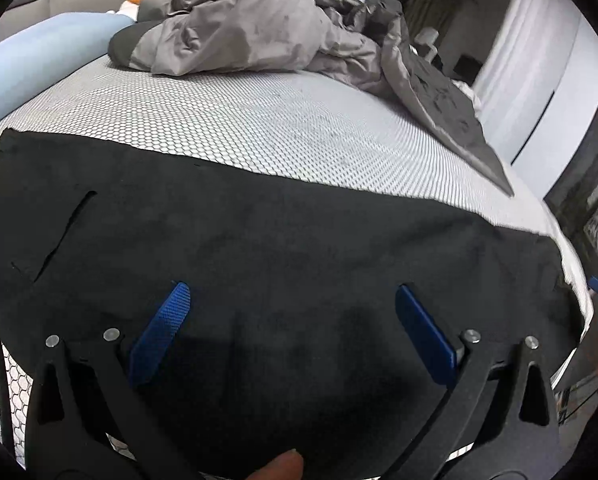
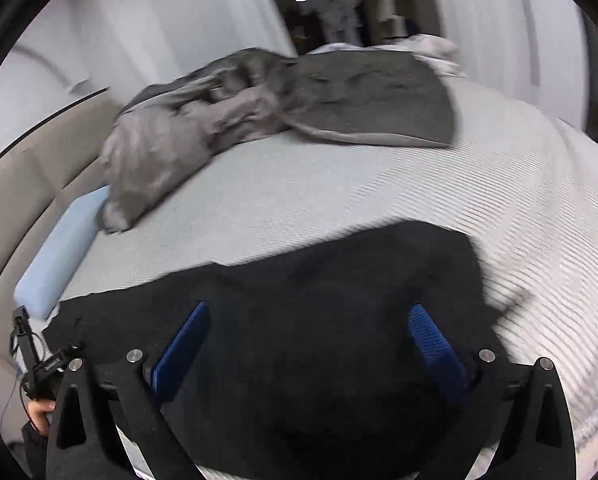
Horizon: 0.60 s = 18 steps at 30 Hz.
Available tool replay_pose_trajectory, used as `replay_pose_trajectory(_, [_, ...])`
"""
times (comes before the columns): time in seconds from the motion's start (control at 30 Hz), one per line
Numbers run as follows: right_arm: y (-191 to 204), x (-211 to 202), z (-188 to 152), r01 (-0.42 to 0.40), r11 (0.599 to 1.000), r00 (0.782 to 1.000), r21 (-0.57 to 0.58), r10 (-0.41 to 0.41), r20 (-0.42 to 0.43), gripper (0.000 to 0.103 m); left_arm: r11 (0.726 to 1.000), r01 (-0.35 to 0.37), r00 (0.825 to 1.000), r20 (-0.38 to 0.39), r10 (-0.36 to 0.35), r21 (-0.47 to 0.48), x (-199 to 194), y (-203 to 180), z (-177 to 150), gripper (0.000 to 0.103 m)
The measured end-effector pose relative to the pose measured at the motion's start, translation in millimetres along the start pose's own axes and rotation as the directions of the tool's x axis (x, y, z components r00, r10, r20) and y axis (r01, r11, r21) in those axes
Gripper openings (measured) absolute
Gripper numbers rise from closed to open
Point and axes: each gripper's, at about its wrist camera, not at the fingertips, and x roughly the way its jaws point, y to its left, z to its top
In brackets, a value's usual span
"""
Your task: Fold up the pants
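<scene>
Right gripper (image 2: pixel 309 344) spread wide above pants (image 2: pixel 299 280), nothing pinched; left gripper (image 1: pixel 293 320) likewise spread. Pants flat on bed (image 1: pixel 259 120), near duvet (image 1: pixel 239 32). Pinch both layers at edge; fold evenly.

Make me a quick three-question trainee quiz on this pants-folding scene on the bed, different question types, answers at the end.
1. True or false: the right hand-held gripper is clamped on the black pants.
2. Multiple choice: what lies bunched at the far side of the mattress? A) grey duvet B) red towel C) laptop
3. Fill in: the pad on each fingertip of the left hand-held gripper is coloured ____.

Key: 1 false, its jaws stand open above the fabric; 2 A; 3 blue.
</scene>
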Motion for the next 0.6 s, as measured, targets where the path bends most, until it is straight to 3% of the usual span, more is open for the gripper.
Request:
replay_pose_trajectory(0.07, [-27.1, -10.0, -10.3, 0.026, 0.998, 1.000, 0.050, -0.027, 0.001, 0.101, 1.000, -0.007, 1.000, -0.012, 0.007, 0.020, 1.7, -6.0, -3.4, 0.102])
replay_pose_trajectory(0.23, [-80.7, -10.2, -37.4, 0.006, 0.987, 0.998, 0.163, 0.003, -0.057, 0.101, 0.997, -0.035, 0.999, -0.035, 0.038, 0.067, 7.6, -16.2, -10.2, 0.102])
replay_pose_trajectory(0.43, [-112.9, -1.1, -55.7, -0.143, 0.964, 0.984, 0.224, 0.163, -0.075, 0.093, 0.997, -0.045, 0.997, -0.052, 0.048, 0.064, 13.9, -15.4, -11.4, 0.102])
replay_pose_trajectory(0.53, [-122.8, -3.1, -61.2, -0.232, 0.947, 0.963, 0.223, 0.256, -0.082, 0.090, 0.997, -0.050, 0.997, -0.059, 0.053, 0.065, 16.2, -14.9, -10.4, 0.102])
replay_pose_trajectory(0.6, [-123.2, 3.4, -65.0, -0.264, 0.948, 0.946, 0.180, 0.291, -0.141, 0.089, 0.996, -0.056, 0.996, -0.066, 0.061, 0.073, 18.9, -15.0, -9.9, 0.102])
